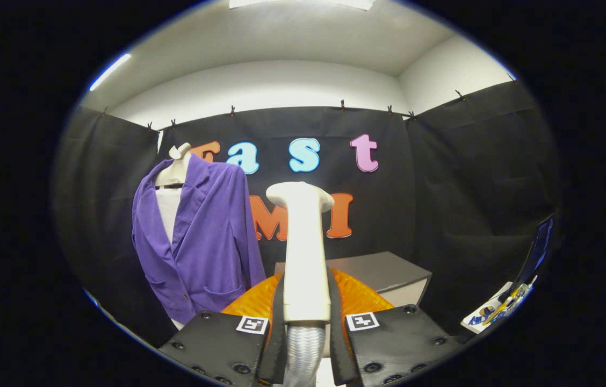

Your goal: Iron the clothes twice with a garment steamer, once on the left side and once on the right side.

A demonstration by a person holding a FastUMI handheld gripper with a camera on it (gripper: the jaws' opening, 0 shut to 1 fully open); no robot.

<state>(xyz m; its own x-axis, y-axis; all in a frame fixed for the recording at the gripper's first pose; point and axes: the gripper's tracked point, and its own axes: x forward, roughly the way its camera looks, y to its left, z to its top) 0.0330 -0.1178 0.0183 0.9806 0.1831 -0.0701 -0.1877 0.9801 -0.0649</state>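
Gripper clamping cream garment-steamer handle upright between both fingers; purple jacket hanging on mannequin at ten o'clock beyond.

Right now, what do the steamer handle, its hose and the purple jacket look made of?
Steamer handle, held between the gripper fingers: smooth cream plastic by its look, with a soft sheen.
Hose: ribbed, silvery, probably flexible corrugated tubing.
Purple jacket: matte, finely ribbed fabric, possibly knit or corduroy; too far to tell.
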